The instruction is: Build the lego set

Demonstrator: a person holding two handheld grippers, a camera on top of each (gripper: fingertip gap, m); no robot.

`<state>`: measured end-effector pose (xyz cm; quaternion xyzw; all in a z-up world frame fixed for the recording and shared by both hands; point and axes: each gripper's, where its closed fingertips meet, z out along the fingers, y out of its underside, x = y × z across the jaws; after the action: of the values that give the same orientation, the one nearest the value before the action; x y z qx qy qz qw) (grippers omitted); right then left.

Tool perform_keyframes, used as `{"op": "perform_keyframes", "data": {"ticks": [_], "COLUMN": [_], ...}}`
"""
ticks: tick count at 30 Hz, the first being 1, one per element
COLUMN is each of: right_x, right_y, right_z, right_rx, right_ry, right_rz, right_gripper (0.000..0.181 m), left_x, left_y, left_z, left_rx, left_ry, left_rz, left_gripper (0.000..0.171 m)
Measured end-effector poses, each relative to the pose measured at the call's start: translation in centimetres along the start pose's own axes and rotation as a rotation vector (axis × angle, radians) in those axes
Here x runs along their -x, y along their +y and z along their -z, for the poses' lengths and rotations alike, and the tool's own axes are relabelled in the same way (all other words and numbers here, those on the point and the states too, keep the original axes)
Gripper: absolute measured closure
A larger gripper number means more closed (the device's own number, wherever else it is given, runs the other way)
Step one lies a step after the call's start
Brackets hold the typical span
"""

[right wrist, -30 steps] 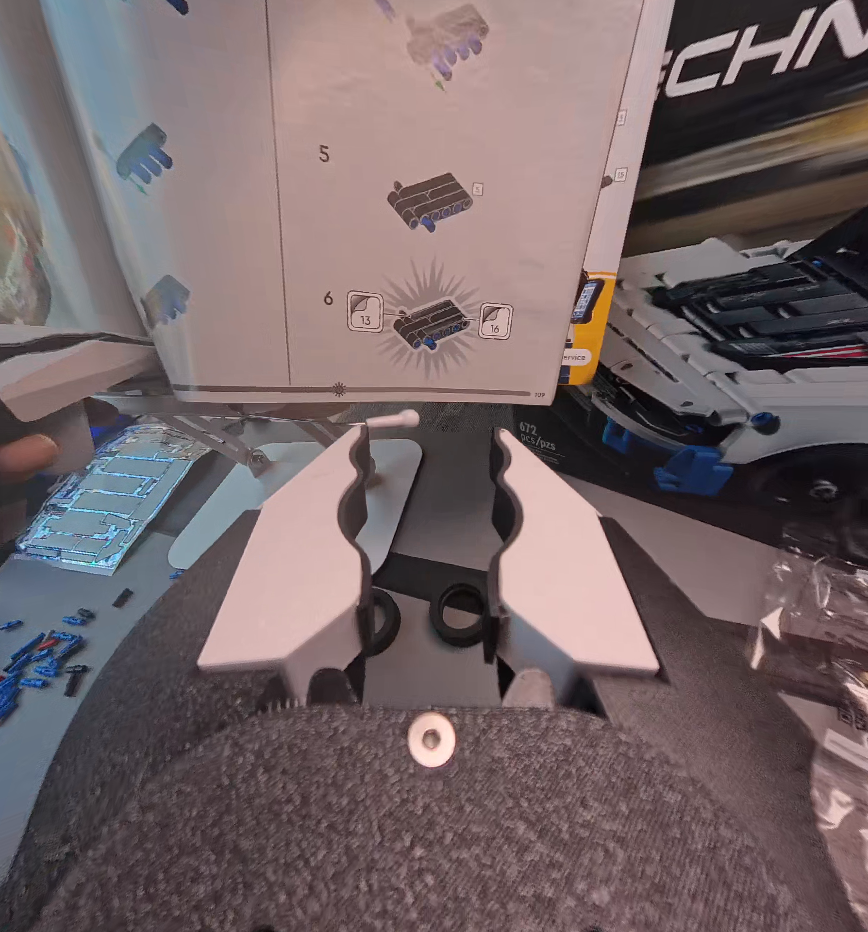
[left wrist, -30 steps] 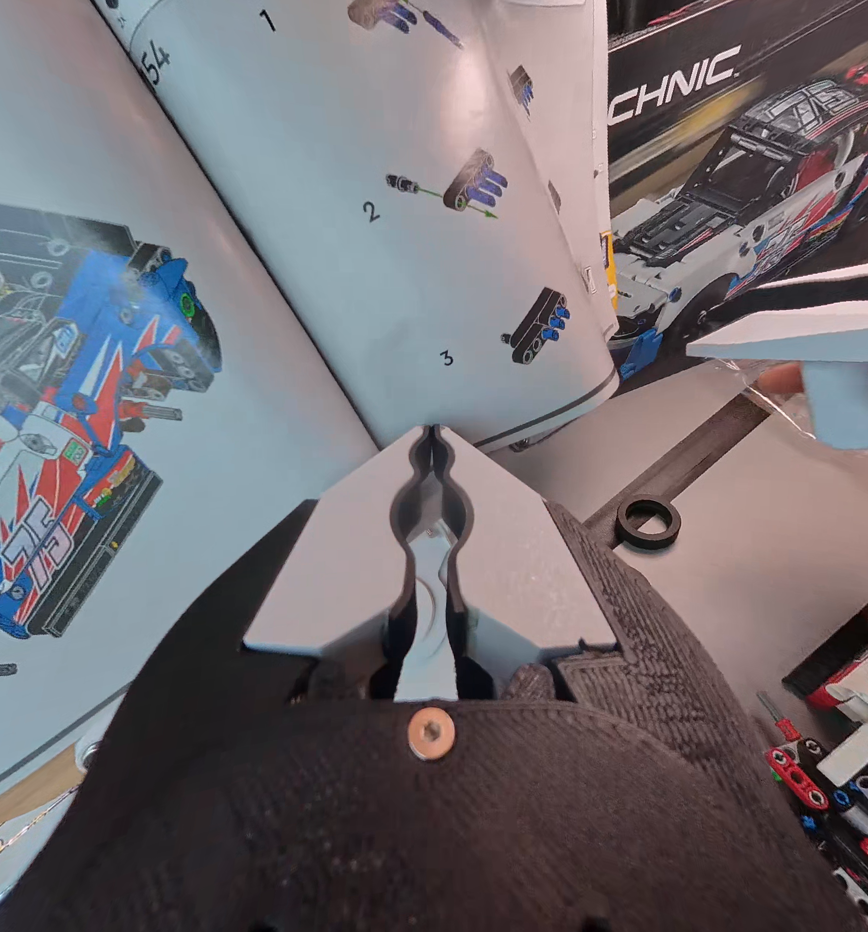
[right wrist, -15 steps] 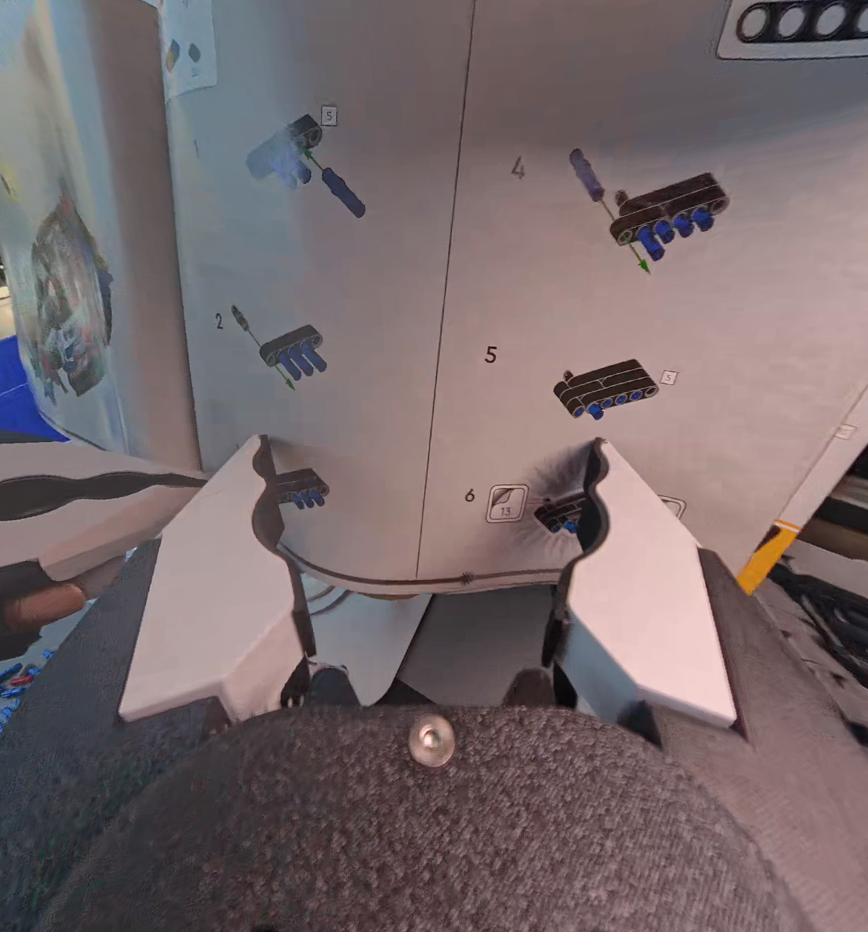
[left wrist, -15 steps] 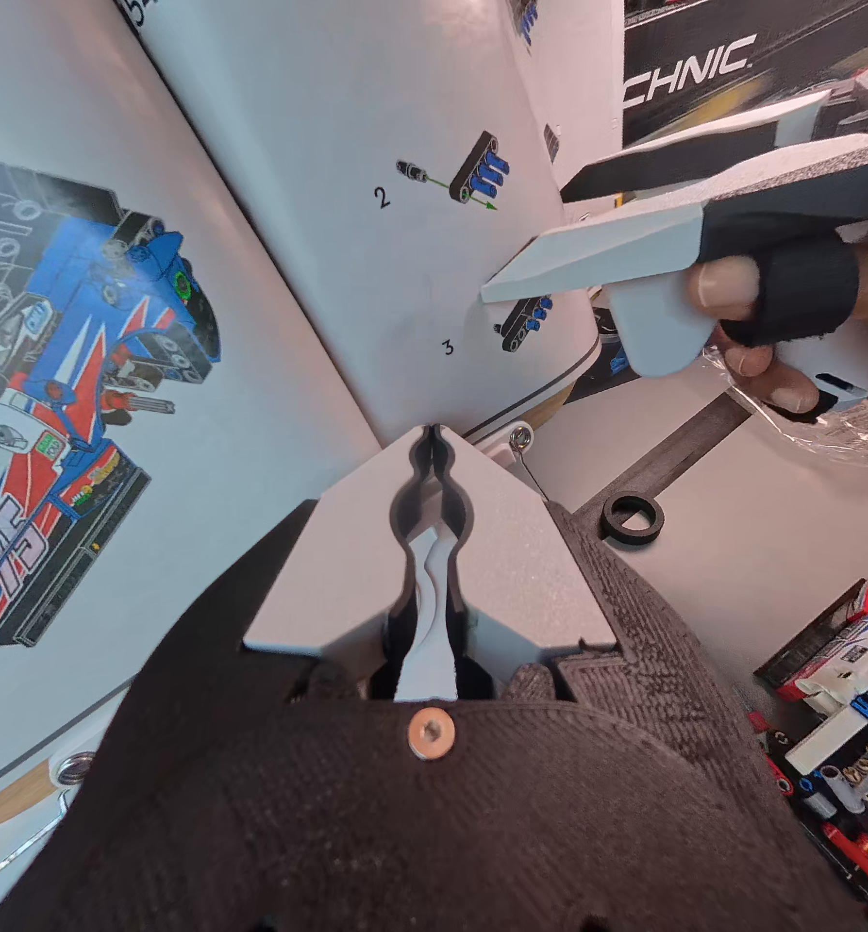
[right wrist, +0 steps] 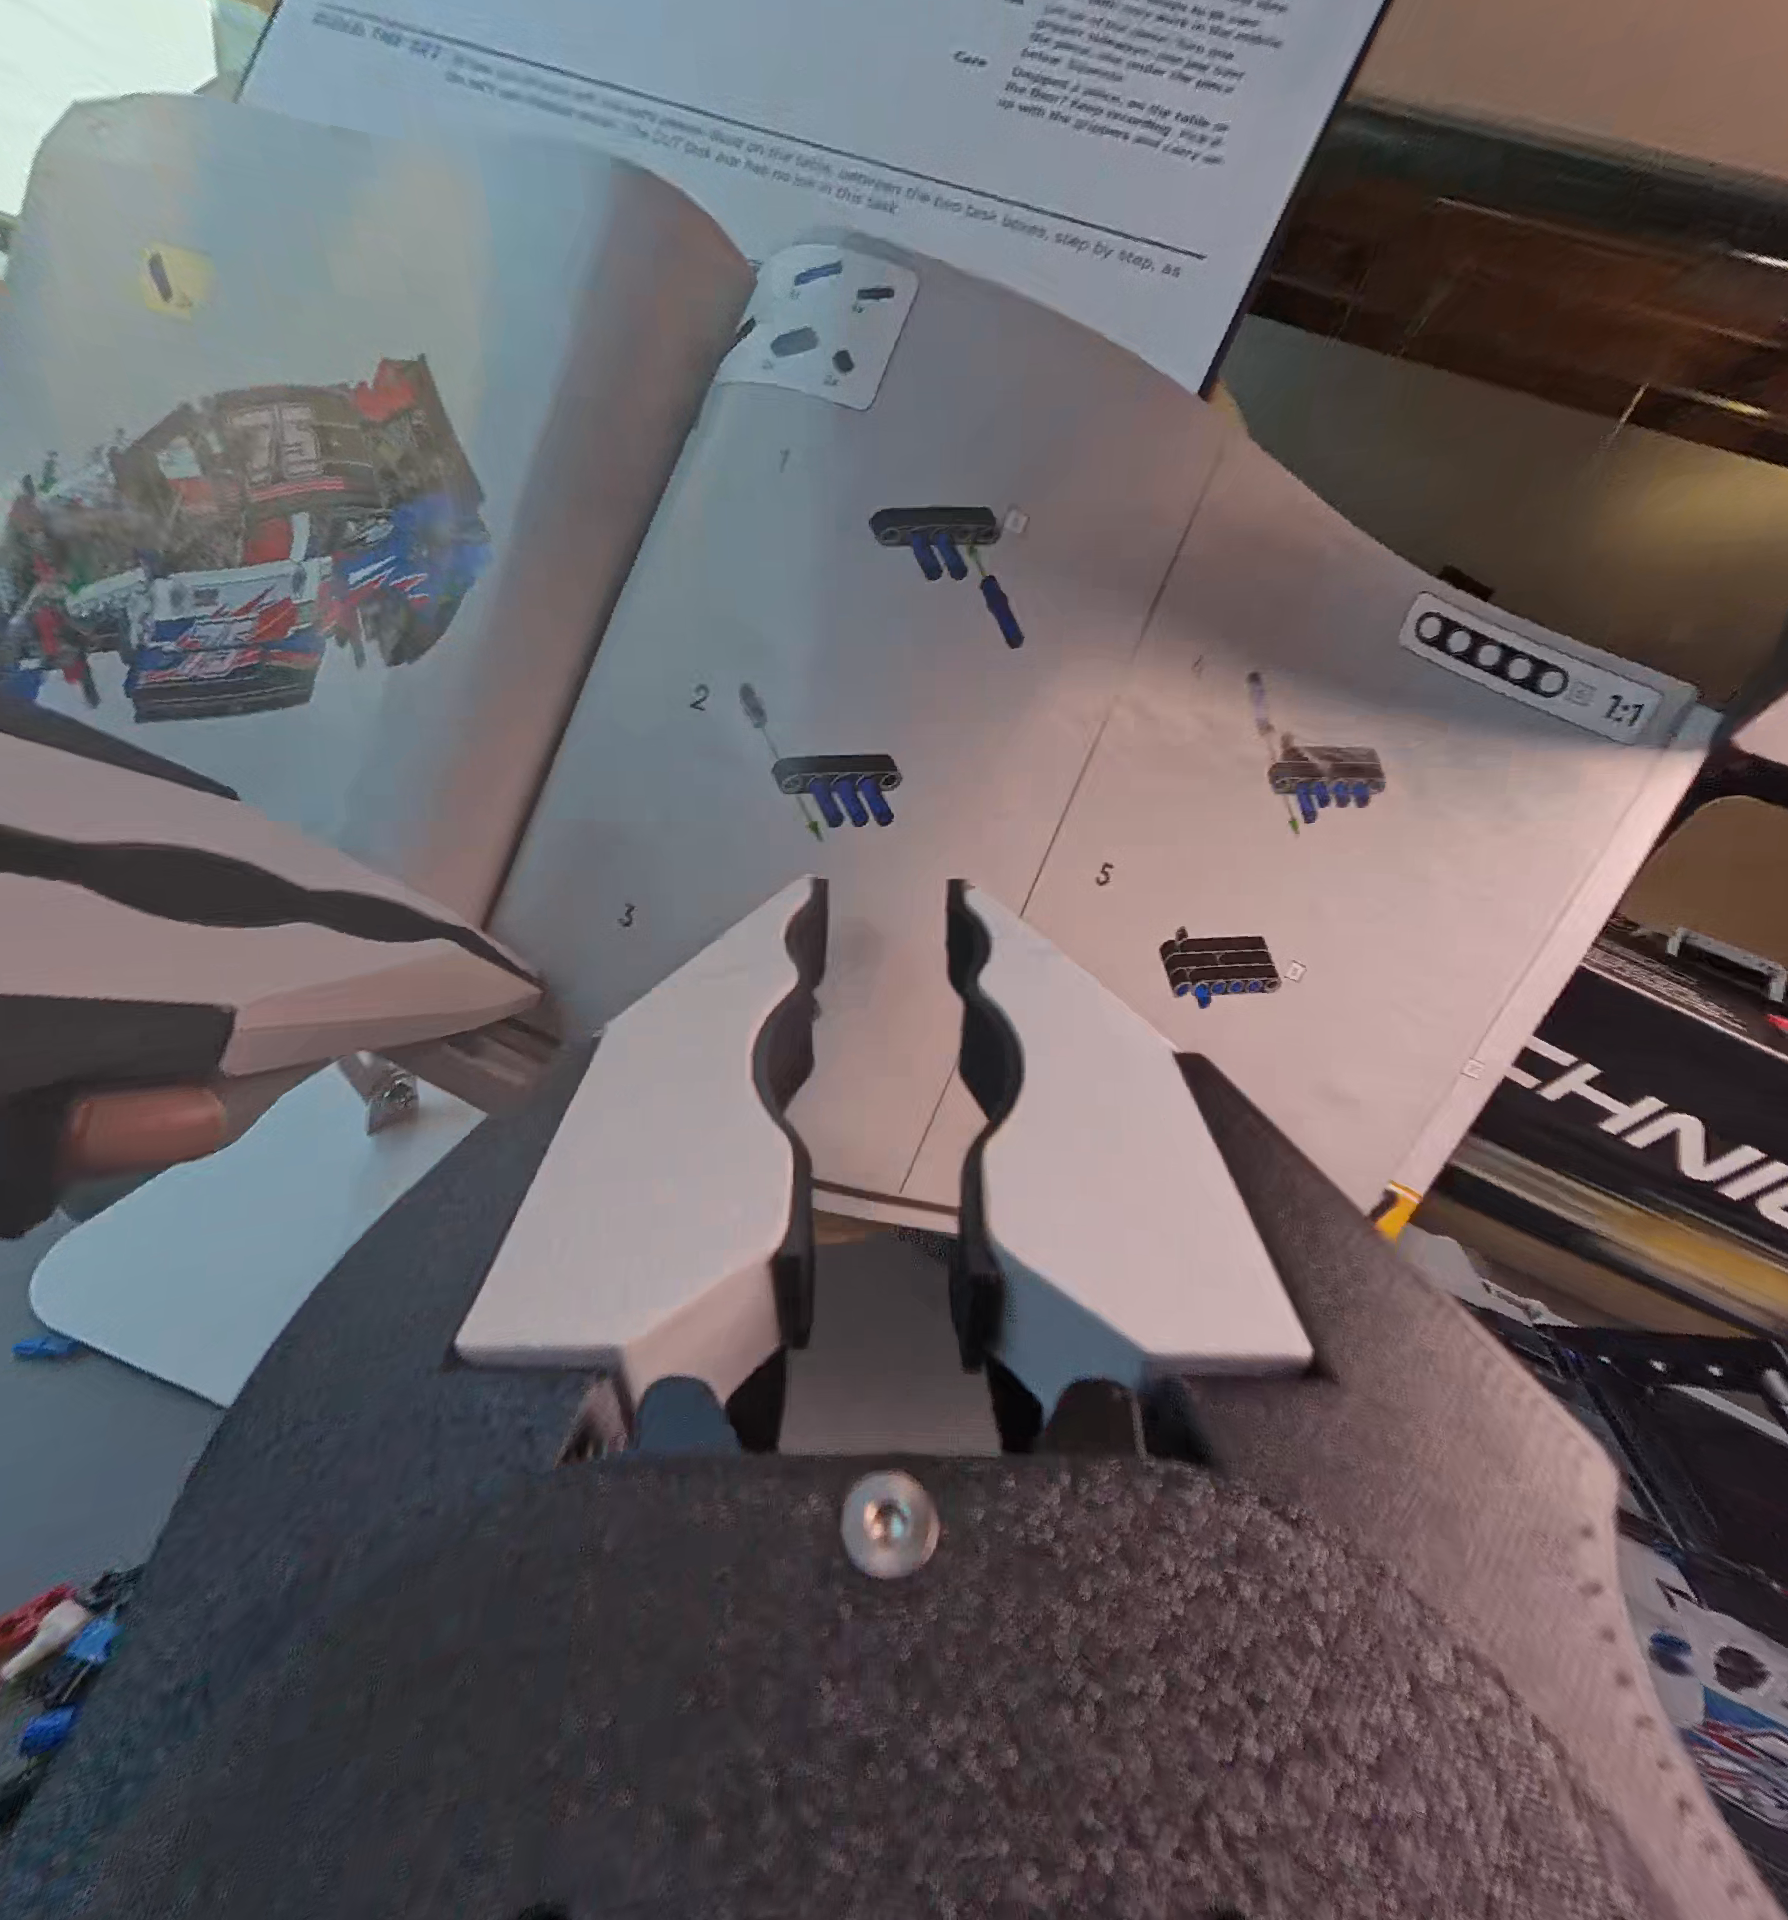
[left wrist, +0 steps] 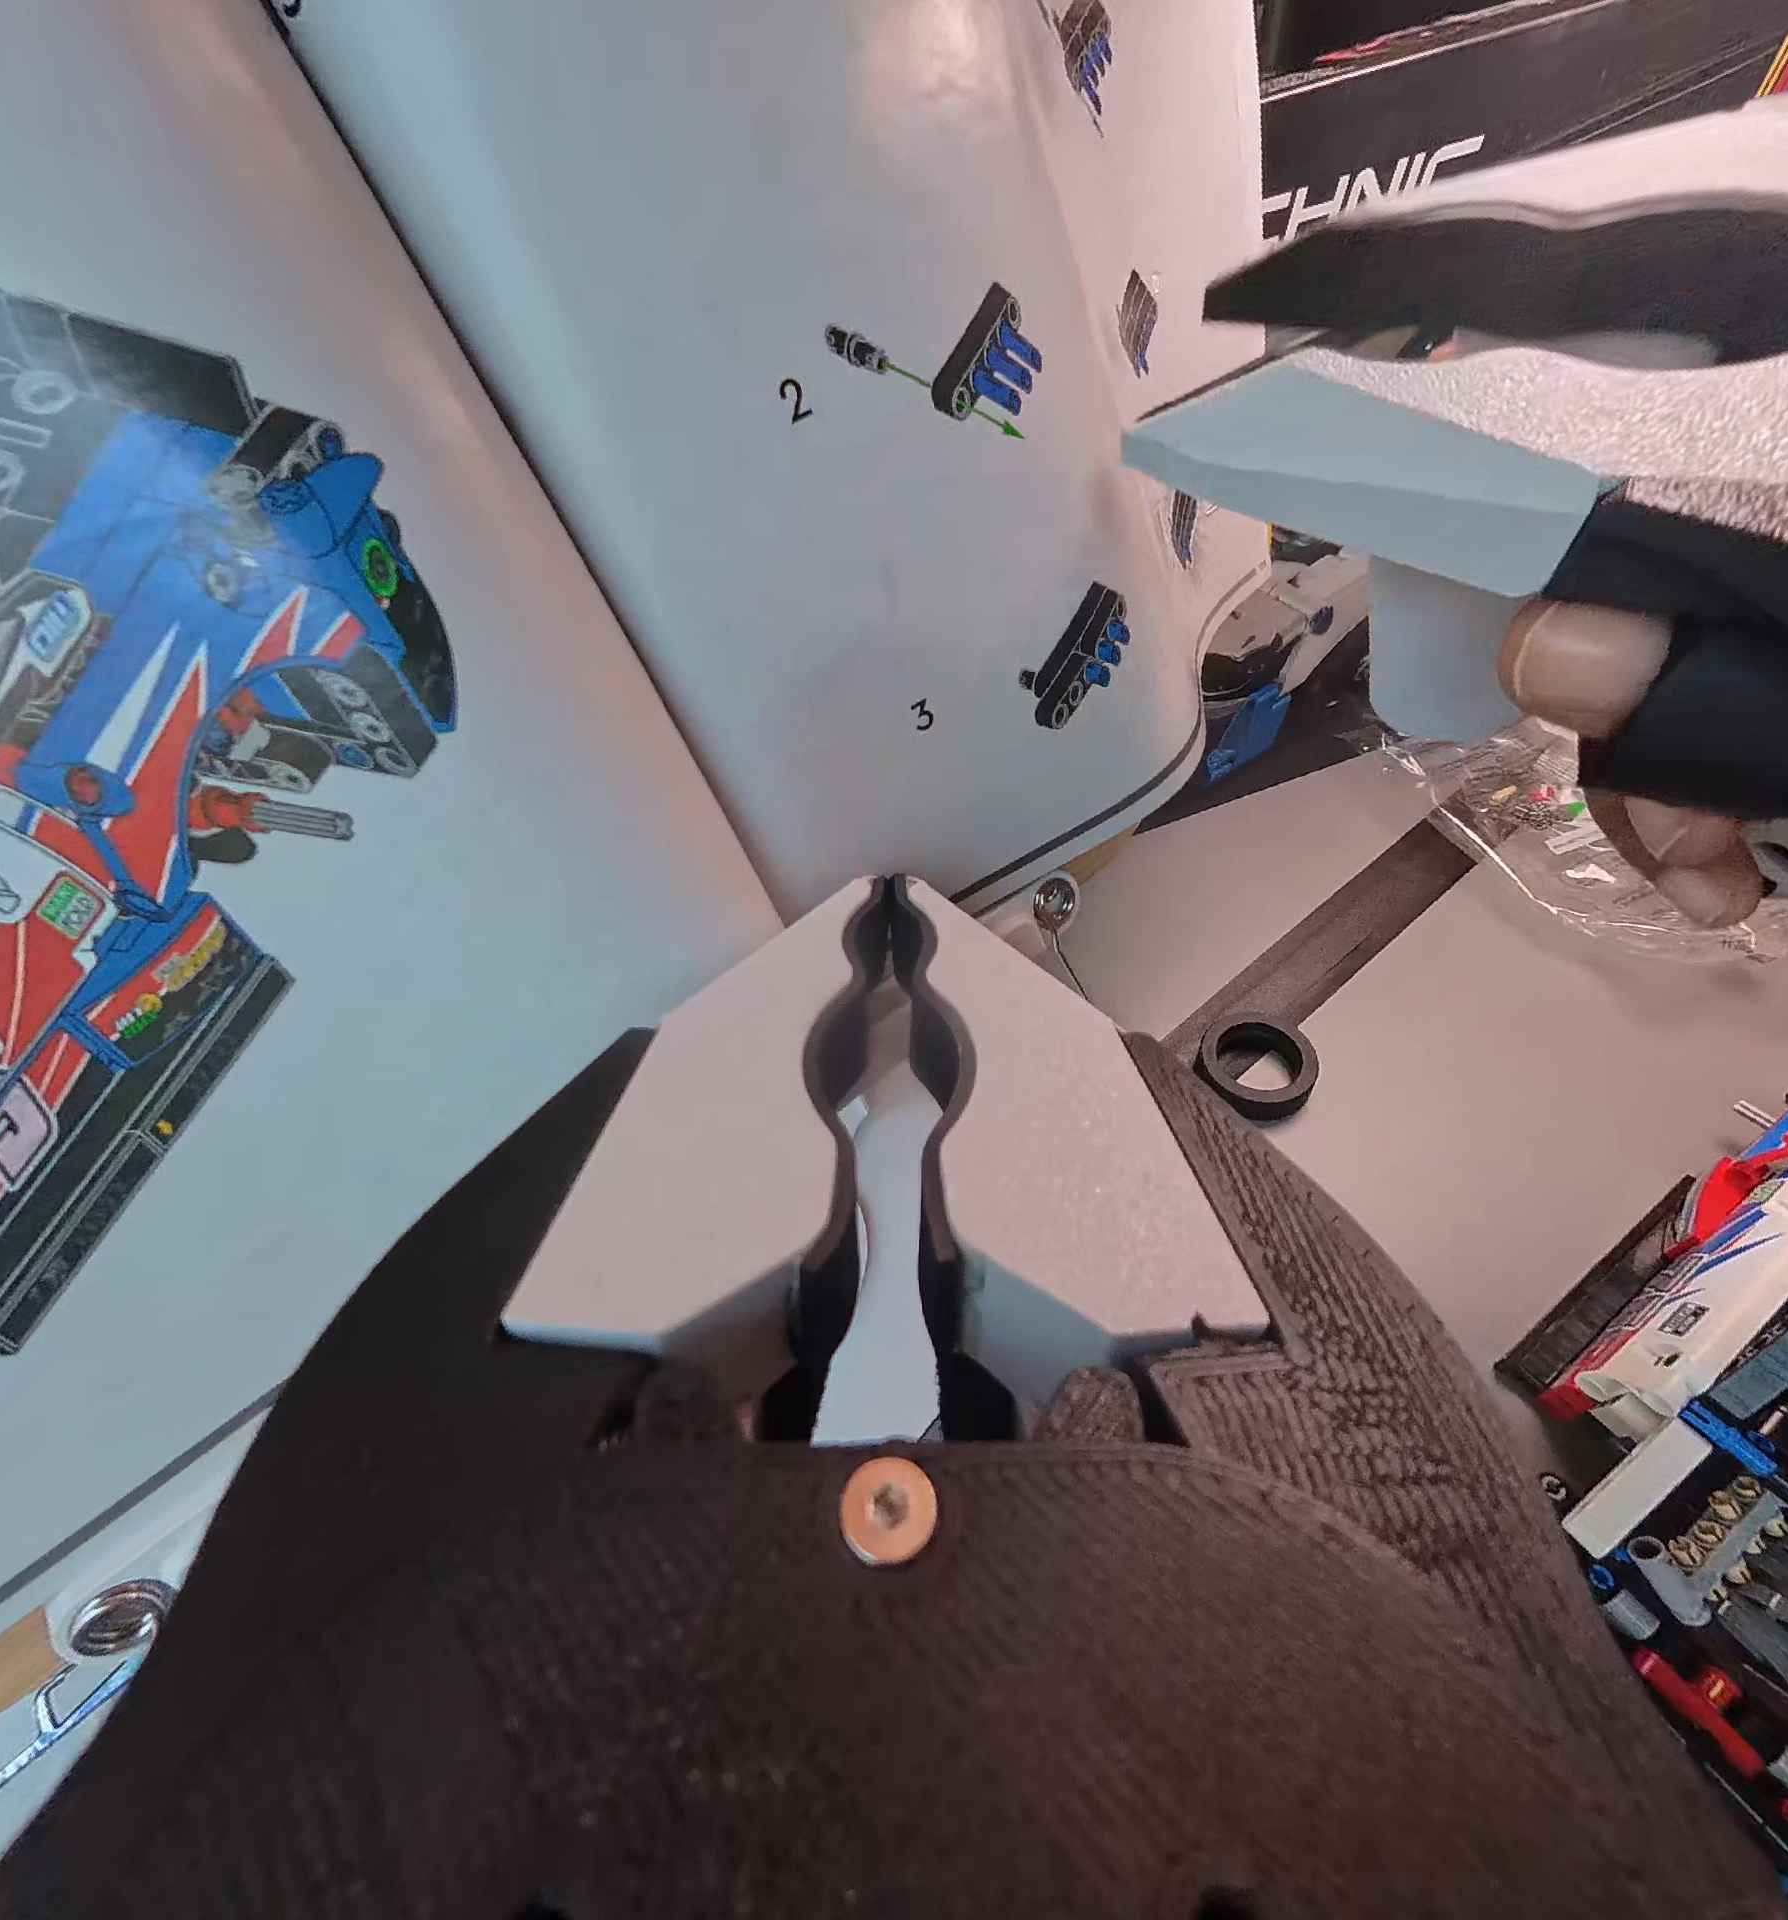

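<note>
Since a second ago the right gripper (right wrist: 885, 883) has swung up from the table to face the open instruction booklet (right wrist: 869, 644), so the black rings that lay between its fingers are gone from its view and the pages now fill it. Its jaws stand partly open with nothing between them, and the right-hand page sits just ahead of the tips; whether they touch the paper I cannot tell. The left gripper (left wrist: 890, 883) has barely moved: its jaws are closed tip to tip at the booklet's lower edge, close to the fold, and appear to be pressing or pinching the page there, though the contact itself is hidden.

Beyond the booklet, a printed sheet (right wrist: 765, 94) stands behind it and the set's box (right wrist: 1648, 1174) lies to the right of the right jaws. Loose lego pieces (right wrist: 38, 1662) lie low to the left of the right gripper, and the part-built car (left wrist: 1721, 1309) lies low to the right of the left gripper, with a black ring (left wrist: 1256, 1070) on the table just right of the left tips.

This looks like a reading or page-turning step, not assembly. The next move calls for the right jaws to take a single page edge cleanly while the left steadies the booklet on its stand (right wrist: 194, 1278).
</note>
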<state>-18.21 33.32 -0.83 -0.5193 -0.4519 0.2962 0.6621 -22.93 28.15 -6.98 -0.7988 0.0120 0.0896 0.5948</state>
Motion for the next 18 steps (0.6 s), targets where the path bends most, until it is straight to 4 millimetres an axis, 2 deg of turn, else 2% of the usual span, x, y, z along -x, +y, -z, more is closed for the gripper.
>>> {"op": "perform_keyframes", "data": {"ticks": [3, 4, 5, 6, 7, 8, 12, 13, 14, 15, 18], "right_x": [-2.7, -3.0, -2.4, -1.5, -1.0, -0.8, -0.5, -0.4, -0.4, -0.4, -0.1], "right_y": [0.3, 1.1, 1.8, 2.2, 2.4, 2.1, 1.0, 0.7, 0.6, 0.4, 0.3], "right_z": [-1.4, -2.2, -3.0, -3.6, -3.8, -3.7, -2.5, -2.1, -1.6, -1.2, -0.2], "right_rx": [0.046, 0.097, 0.142, 0.172, 0.184, 0.171, 0.124, 0.108, 0.096, 0.081, 0.060], "right_ry": [0.016, -0.022, -0.089, -0.159, -0.177, -0.166, -0.057, -0.040, -0.010, 0.018, 0.043], "right_rz": [-0.179, -0.251, -0.321, -0.365, -0.350, -0.305, -0.147, -0.109, -0.063, -0.017, 0.035], "right_gripper": [0.083, 0.068, 0.062, 0.062, 0.074, 0.087, 0.109, 0.122, 0.145, 0.153, 0.141], "left_x": [0.0, 0.0, 0.0, 0.0, 0.0, 0.0, 0.0, 0.0, 0.0, -0.1, -0.1], "left_y": [0.0, 0.0, 0.0, 0.0, 0.0, 0.0, 0.0, 0.0, 0.0, 0.0, 0.0], "left_z": [0.0, 0.0, 0.0, 0.0, 0.0, 0.0, -0.1, -0.1, -0.2, -0.2, -0.1], "left_rx": [0.001, 0.001, 0.000, -0.001, 0.000, 0.001, -0.004, -0.003, -0.004, -0.004, -0.005], "left_ry": [0.001, 0.001, 0.000, 0.000, 0.000, 0.001, 0.006, 0.005, 0.006, 0.007, 0.014], "left_rz": [0.000, -0.001, 0.000, 0.000, -0.001, -0.001, -0.012, -0.011, -0.008, -0.006, 0.001], "left_gripper": [0.171, 0.171, 0.171, 0.171, 0.171, 0.171, 0.171, 0.171, 0.171, 0.171, 0.171]}}
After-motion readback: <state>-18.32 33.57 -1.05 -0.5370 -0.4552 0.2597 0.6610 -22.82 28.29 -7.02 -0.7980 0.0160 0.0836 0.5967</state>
